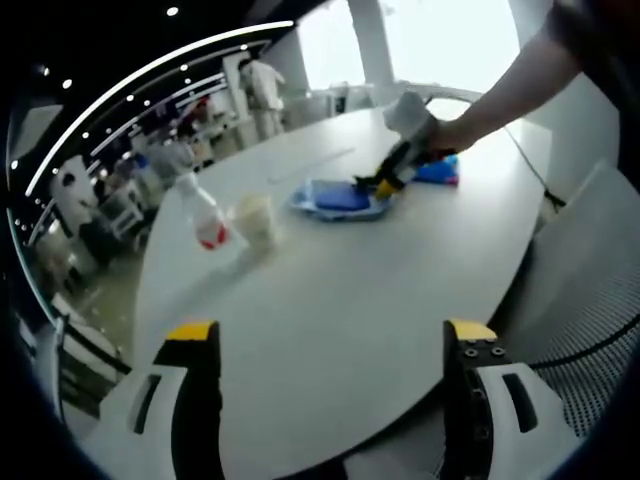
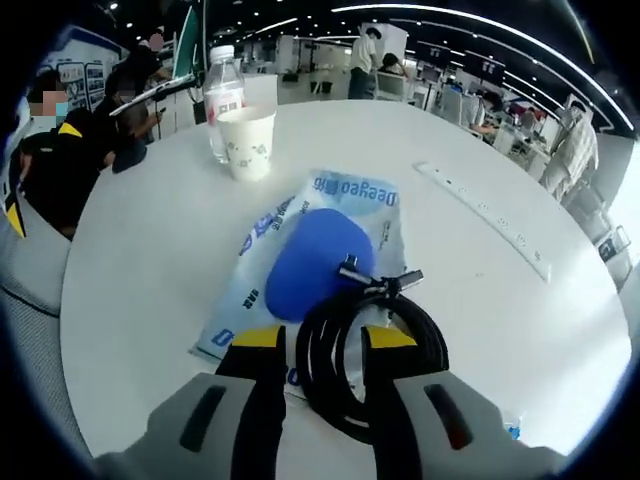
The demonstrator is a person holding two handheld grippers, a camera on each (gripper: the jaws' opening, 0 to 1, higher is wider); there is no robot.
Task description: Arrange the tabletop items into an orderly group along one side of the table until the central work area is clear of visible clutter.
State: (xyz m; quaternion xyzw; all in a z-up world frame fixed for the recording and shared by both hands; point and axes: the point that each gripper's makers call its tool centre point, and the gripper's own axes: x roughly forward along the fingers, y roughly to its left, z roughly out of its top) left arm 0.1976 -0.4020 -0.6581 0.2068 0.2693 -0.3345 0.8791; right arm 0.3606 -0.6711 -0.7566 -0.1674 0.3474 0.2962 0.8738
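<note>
At the near edge of the white round table [image 1: 330, 330], the left gripper [image 1: 335, 340] is hovering with its yellow-tipped jaws standing wide apart, nothing between them. Beyond it, toward the table's middle, a paper cup [image 1: 254, 218] is standing just beside a clear water bottle [image 1: 203, 212] with a red label. Farther across the table, the right gripper [image 1: 383, 186] is being held by a hand [image 1: 440, 135] on an outstretched arm, reaching down over a clear packet with a blue pad inside [image 1: 338, 198].

In the right gripper view, the right gripper's [image 2: 318, 340] jaws are closing on a coiled black cable [image 2: 372, 345], whose loop is passing between them and whose plug end is lying on the packet [image 2: 310, 260]. Past the packet, the cup [image 2: 247, 143] and bottle [image 2: 223, 98] are standing touching or nearly so, and a long white power strip [image 2: 485, 218] is lying on the table's far side. Beyond the table, people are sitting and standing among desks in an open office under strip lights
</note>
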